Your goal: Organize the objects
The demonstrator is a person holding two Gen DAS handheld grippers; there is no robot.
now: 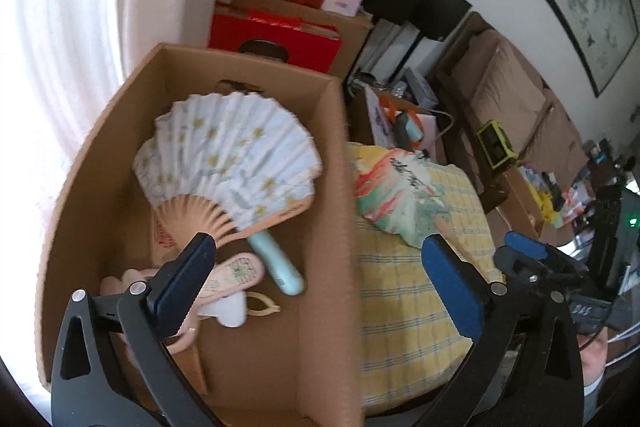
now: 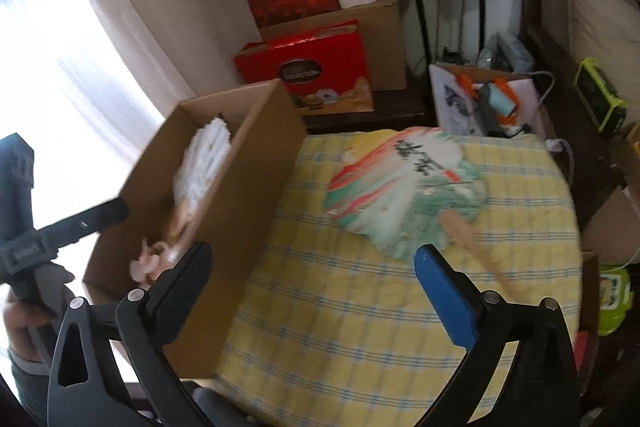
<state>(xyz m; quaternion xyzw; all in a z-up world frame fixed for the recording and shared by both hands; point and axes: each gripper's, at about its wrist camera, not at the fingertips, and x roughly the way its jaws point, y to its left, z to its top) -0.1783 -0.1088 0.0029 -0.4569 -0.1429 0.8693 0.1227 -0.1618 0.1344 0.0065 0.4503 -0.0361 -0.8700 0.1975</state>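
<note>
Two fans matter here: a pale blue folding fan (image 1: 228,163) already lies inside the cardboard box (image 1: 320,211), among a pink comb-like piece and a mint handle, while the painted round fan (image 2: 404,187) rests flat on the yellow checked cloth (image 2: 360,327), just beside the box. Both the left gripper (image 1: 320,267) and the right gripper (image 2: 312,279) stand with jaws wide apart and nothing between them. The likely next step is picking up the painted fan, and its thin paper face could crease or tear if the pads pinch the leaf and not the wooden handle (image 2: 476,239). Lying flat on soft cloth, it may also drag the fabric along when scooped. The box wall stands between fan and box floor, so the fan must clear that edge. Behind, red gift boxes (image 2: 308,67), a paper bag and speaker stands crowd the corner, well apart from the work.
</note>
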